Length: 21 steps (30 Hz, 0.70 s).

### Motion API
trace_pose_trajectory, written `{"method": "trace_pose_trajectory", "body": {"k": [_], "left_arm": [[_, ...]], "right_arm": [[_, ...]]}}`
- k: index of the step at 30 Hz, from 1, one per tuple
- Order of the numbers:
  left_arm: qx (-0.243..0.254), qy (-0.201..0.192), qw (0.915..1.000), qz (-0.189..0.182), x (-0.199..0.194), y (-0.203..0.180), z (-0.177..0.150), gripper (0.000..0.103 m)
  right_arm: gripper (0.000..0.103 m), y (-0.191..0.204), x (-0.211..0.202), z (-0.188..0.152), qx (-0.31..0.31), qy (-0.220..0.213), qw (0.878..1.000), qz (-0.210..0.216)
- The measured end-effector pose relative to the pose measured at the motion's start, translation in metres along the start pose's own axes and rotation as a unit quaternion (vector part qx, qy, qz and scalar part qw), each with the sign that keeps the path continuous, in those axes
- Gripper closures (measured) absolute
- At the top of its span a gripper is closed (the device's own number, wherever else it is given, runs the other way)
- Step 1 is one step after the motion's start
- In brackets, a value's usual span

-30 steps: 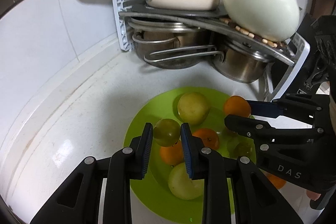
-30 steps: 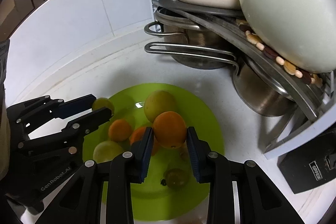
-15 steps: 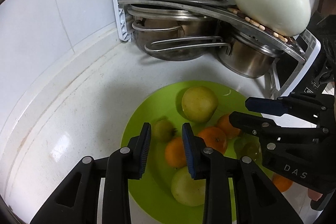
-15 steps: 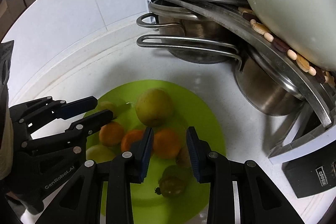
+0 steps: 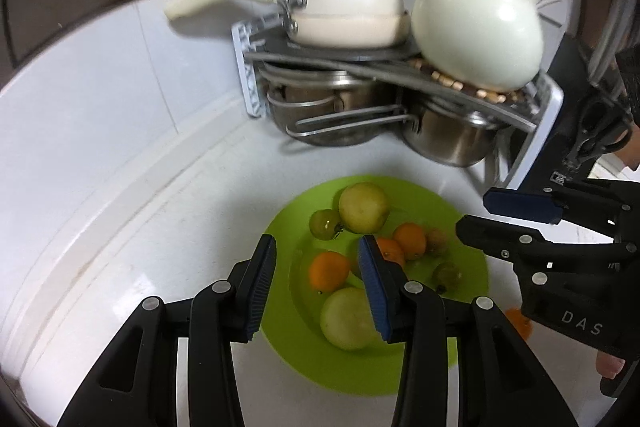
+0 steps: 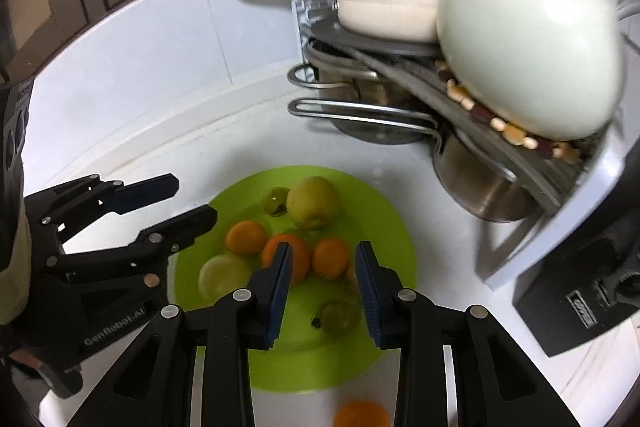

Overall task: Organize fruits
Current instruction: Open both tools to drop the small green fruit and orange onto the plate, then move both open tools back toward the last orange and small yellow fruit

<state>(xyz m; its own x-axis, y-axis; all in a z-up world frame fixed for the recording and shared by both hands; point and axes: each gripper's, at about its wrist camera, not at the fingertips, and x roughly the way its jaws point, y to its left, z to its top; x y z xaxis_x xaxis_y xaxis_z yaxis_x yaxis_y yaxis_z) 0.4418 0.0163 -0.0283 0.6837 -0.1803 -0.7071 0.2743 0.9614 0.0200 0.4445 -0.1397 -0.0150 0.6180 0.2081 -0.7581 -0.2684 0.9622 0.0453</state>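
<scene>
I have both grippers hanging above the green plate (image 5: 304, 355) on the white counter (image 5: 132, 195), pointing down at it. My left gripper (image 5: 318, 281) is opening its jaws, and nothing sits between the pads; through the gap I see an orange (image 5: 329, 270) lying on the plate below. My right gripper (image 6: 323, 285) has its jaws parted by a modest gap and holds nothing either; the fruit seen between its fingers lies down on the plate.

The fruit is gathered on the plate: a large yellow-green fruit (image 6: 313, 202) at the far side with a small green tomato (image 6: 274, 199) touching it, three oranges in the middle, a pale round fruit (image 5: 347, 317) near my left gripper, and another small green tomato (image 6: 337, 315) toward the near edge. One more orange (image 6: 361, 414) lies off the plate on the counter, just beside its near rim.

Behind the plate stands a rack (image 5: 400, 67) with steel pots (image 5: 448, 139) under it and a white pot (image 5: 476, 35) on top.
</scene>
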Motion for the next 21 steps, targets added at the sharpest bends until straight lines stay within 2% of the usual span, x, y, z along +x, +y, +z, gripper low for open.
{"method": "trace_pose_trajectory", "body": {"k": [5, 9, 12, 21], "left_arm": [[0.005, -0.023, 0.9997, -0.006, -0.031, -0.010, -0.005, 0.057], [0.014, -0.049, 0.9987, -0.011, -0.057, -0.023, -0.010, 0.050], [0.018, -0.065, 0.9977, -0.009, -0.075, -0.032, -0.014, 0.042], [0.020, -0.088, 0.9956, -0.025, -0.110, -0.057, -0.030, 0.035]], "right_arm": [[0.069, 0.003, -0.029, -0.011, -0.004, -0.030, 1.000, -0.003], [0.069, 0.003, -0.052, -0.021, 0.000, -0.047, 0.999, -0.004], [0.065, 0.002, -0.070, -0.031, 0.005, -0.061, 0.998, -0.009], [0.059, -0.010, -0.110, -0.063, 0.017, -0.080, 0.996, -0.044]]}}
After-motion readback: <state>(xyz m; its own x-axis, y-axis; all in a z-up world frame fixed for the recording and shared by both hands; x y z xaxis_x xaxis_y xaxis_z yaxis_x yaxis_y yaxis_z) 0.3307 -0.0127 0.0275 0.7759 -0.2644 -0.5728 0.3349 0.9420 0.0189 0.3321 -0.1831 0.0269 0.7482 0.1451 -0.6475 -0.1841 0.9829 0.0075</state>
